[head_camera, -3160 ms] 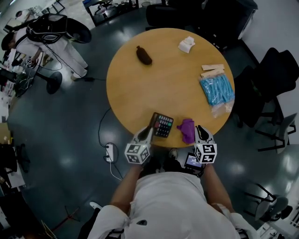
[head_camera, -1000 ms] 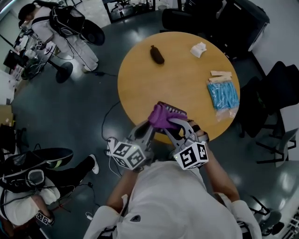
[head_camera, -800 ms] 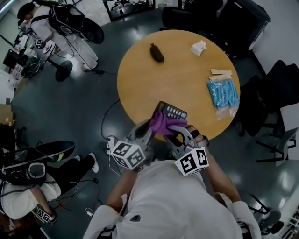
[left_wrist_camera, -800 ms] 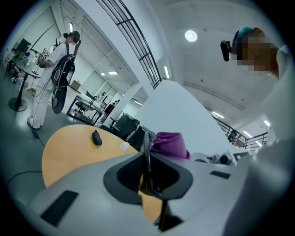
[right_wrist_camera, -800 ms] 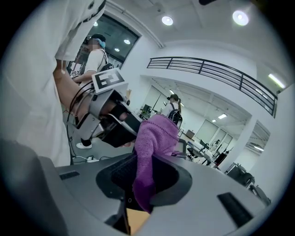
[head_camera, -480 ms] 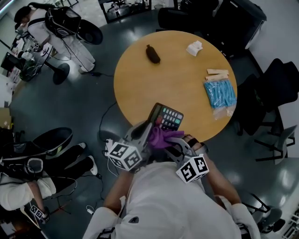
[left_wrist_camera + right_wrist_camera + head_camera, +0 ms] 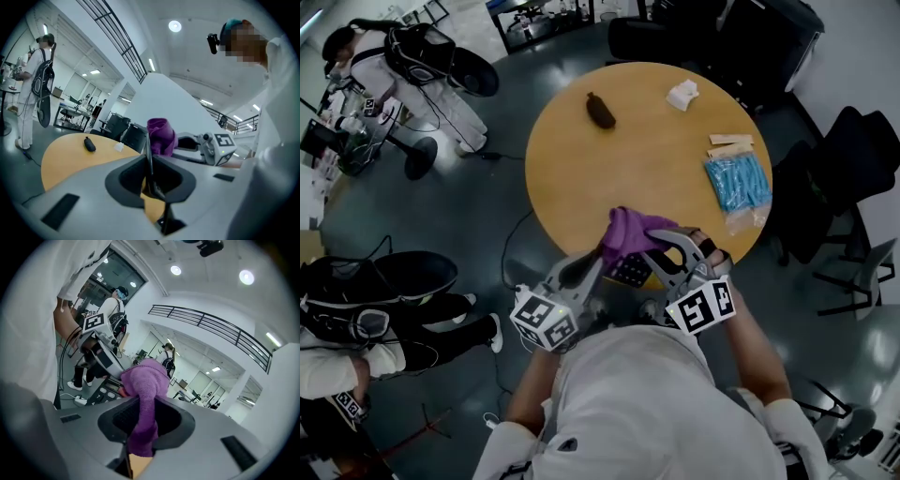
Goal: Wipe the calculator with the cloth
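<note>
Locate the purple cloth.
In the head view the purple cloth is centre frame, clamped in the right gripper against the calculator that the left gripper holds, above the table edge nearest the person.

Bunched purple cloth (image 7: pixel 628 232) covering upper part of dark calculator (image 7: pixel 631 271)

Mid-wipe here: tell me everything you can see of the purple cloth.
The cloth is purple, soft, fuzzy-looking fabric, bunched into a rounded wad. The right tool is shut on it: a strip hangs down between the pads and the wad bulges past the tips. It is held over the near edge of the round table and appears pressed on the key face of the calculator, which the left tool grips edge-on.
</note>
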Demonstrator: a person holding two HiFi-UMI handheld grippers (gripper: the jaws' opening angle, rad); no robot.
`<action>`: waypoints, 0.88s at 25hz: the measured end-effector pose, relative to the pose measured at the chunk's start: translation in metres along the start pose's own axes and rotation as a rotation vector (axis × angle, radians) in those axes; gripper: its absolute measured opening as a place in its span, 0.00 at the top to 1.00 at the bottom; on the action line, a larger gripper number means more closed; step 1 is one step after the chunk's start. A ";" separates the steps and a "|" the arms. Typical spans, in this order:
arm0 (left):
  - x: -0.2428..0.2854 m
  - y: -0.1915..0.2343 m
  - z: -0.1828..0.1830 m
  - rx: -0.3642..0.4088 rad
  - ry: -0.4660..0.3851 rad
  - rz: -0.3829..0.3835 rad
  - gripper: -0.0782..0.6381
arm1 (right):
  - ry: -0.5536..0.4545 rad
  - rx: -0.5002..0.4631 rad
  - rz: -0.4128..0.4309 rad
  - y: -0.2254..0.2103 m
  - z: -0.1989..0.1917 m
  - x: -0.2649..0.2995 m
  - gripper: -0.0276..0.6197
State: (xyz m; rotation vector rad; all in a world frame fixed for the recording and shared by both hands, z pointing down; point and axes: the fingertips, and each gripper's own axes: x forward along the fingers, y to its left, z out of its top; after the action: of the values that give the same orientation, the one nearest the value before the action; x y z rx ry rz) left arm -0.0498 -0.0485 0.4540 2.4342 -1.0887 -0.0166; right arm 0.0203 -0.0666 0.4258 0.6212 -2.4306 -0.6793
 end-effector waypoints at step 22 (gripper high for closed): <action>-0.030 0.014 0.016 0.155 -0.101 0.020 0.82 | -0.102 0.206 0.215 0.091 0.015 -0.045 0.82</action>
State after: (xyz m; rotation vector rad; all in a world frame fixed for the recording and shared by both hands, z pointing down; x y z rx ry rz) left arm -0.0830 -0.0417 0.4401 2.5839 -1.1992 -0.0515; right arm 0.0191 0.0330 0.4507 0.4026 -2.6358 -0.3845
